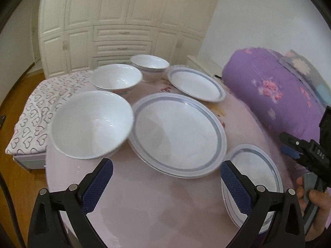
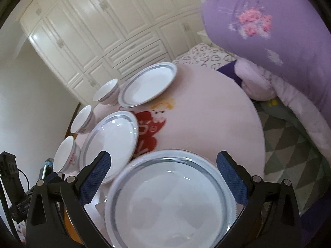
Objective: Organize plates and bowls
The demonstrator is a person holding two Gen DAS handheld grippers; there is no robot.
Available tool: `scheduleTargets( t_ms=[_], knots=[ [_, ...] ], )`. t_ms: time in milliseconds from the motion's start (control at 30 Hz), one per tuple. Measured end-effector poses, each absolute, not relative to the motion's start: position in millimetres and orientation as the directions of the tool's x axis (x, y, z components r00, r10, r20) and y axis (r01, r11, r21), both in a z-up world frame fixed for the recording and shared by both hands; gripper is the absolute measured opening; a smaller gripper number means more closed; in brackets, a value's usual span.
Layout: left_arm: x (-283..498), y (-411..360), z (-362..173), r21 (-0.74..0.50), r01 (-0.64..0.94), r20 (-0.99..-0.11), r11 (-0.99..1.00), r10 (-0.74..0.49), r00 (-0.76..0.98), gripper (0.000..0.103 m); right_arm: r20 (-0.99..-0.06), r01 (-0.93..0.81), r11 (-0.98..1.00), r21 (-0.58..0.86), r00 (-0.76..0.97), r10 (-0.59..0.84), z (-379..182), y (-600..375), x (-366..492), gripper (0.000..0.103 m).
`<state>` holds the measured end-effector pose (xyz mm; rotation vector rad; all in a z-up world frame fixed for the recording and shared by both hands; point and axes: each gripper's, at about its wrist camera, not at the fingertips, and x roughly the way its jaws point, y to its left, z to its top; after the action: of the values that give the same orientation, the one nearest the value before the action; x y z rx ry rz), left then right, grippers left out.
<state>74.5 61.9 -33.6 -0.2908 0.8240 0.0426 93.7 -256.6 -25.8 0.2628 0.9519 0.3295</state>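
Three white bowls stand in a row along the left of the round pink table [image 1: 144, 206]: near bowl [image 1: 91, 124], middle bowl [image 1: 116, 79], far bowl [image 1: 150, 64]. Grey-banded white plates lie beside them: a centre plate [image 1: 179, 134] with another rim showing under it, a far plate [image 1: 195, 83] and a near-right plate [image 1: 256, 173]. My left gripper [image 1: 167, 186] hangs open above the table's near edge, holding nothing. My right gripper [image 2: 163, 177] is open over the nearest plate [image 2: 171, 198], its pads clear of the rim. It also shows in the left wrist view [image 1: 289, 146], held by a hand [image 1: 316, 202].
A rolled purple floral quilt [image 1: 275, 91] lies beyond the table's right side. Heart-print bedding [image 1: 39, 111] sits to the left, and white wardrobes [image 1: 124, 20] stand behind. A red cartoon print [image 2: 149, 130] marks the tablecloth. A triangle-patterned cover [image 2: 289, 155] lies to the right.
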Motion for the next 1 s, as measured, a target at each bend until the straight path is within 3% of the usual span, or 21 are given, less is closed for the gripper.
scheduleTargets(
  t_ms=[400,1000],
  knots=[
    [51,87,-42,-0.37,-0.307,-0.755,0.877,-0.091,0.649,0.102,-0.785,-0.263,0.903,0.34,0.45,0.426,-25,-228,126,0.103],
    [109,96,-77,-0.439,-0.479,-0.794,0.76,-0.079,0.603,0.1,-0.877,-0.353,0.882,0.311,0.25,0.409,-75,-188,190,0.103]
  ],
)
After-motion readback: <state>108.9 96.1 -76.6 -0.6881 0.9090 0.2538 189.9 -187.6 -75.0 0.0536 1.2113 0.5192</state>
